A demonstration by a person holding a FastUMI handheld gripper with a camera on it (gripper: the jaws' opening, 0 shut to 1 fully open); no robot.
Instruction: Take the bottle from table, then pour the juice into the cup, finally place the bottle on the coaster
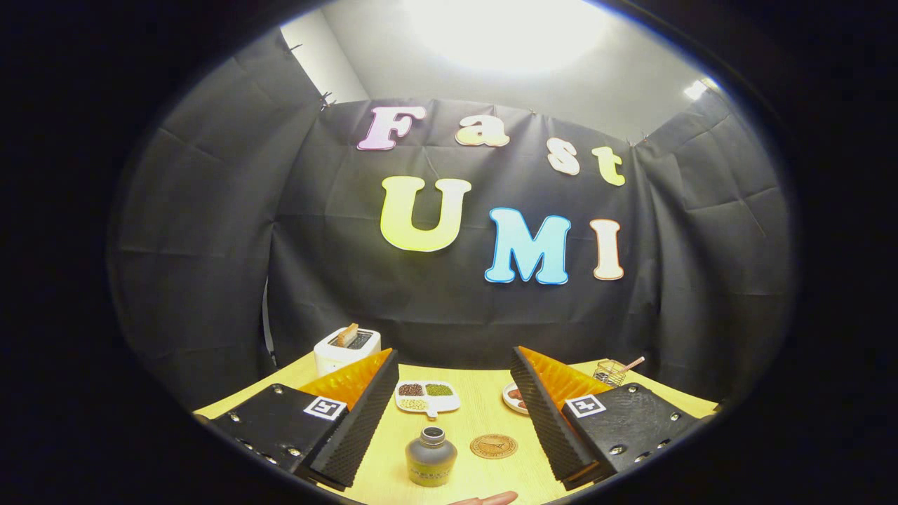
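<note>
1 bottle (431, 457) (capped) upright between open gripper (449, 421) fingers, coaster (493, 446) beside.

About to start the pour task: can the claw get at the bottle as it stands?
Probably yes. The claw is open, and the bottle stands upright between its fingers with nothing blocking; the coaster lies apart beside it.

I'm working in a staged booth, not a real kitchen: black cloth walls (210, 231) hang pinned behind a small wooden table (484, 414), with a white toaster (346, 351) left of centre and a snack dish (427, 398) mid-frame.
</note>
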